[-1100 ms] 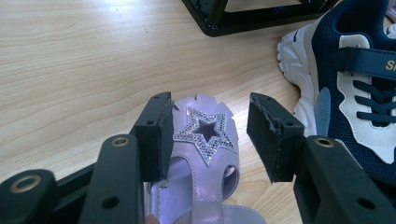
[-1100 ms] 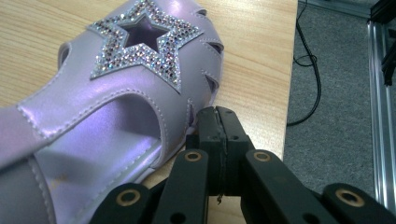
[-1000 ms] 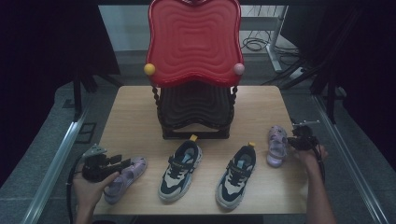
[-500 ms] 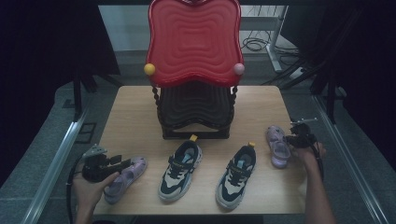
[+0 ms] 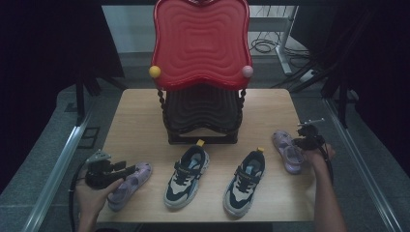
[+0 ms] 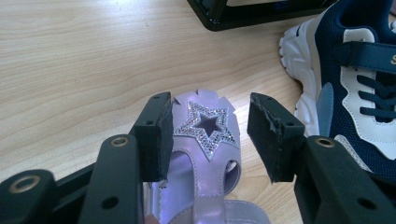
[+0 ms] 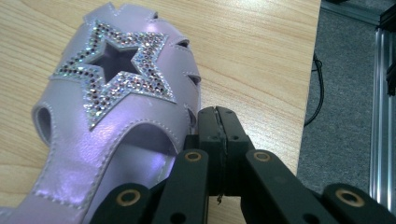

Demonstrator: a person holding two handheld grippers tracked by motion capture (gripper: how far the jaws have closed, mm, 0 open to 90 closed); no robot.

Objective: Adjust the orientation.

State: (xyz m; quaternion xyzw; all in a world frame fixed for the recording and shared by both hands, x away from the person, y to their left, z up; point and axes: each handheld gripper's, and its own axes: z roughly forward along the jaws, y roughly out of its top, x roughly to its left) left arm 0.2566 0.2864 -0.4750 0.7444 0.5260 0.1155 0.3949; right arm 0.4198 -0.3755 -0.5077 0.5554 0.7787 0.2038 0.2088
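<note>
I have the left gripper point(image 6: 210, 135) with jaws apart astride the left lilac sandal point(image 5: 128, 183) at seven o'clock, not yet clamped; the right gripper point(image 7: 217, 123), jaws pressed together, sits beside the right lilac sandal point(image 5: 288, 151) at three o'clock; neither is lifted, so I judge the shoe rack point(image 5: 200, 104) stays unfilled.

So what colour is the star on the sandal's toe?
Silver glitter star on a lilac sandal; the right gripper view shows it best.

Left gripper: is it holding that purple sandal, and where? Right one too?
Left gripper straddles the left purple sandal at its toe, jaws open, no grip. Right gripper is shut, empty, beside the other sandal.
</note>
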